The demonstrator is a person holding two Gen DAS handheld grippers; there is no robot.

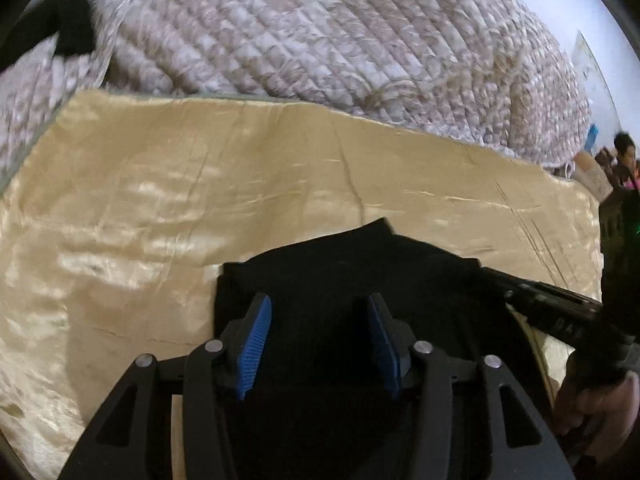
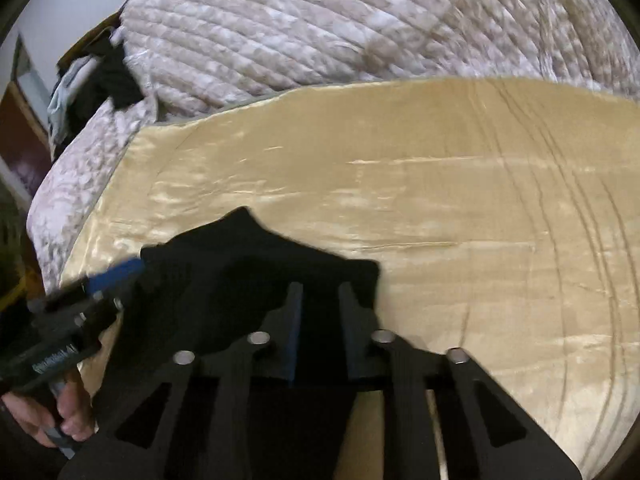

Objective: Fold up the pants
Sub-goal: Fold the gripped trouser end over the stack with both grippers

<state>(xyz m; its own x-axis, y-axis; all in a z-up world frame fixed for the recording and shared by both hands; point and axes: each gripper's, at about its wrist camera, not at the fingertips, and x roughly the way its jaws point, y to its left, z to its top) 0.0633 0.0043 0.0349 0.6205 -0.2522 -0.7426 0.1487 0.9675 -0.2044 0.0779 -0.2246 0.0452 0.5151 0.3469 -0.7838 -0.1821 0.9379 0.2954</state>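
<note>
Black pants (image 1: 320,276) lie bunched on the near part of a shiny gold sheet (image 1: 168,184), both grippers over them.

The left gripper (image 1: 318,312) stands with its blue-padded jaws wide, dark cloth spread between and below them. The right gripper (image 2: 319,300) has its jaws narrow around a fold of the pants; whether they pinch it I cannot tell. Beyond the sheet's far edge sits a quilted pale bedspread (image 2: 320,28).
</note>
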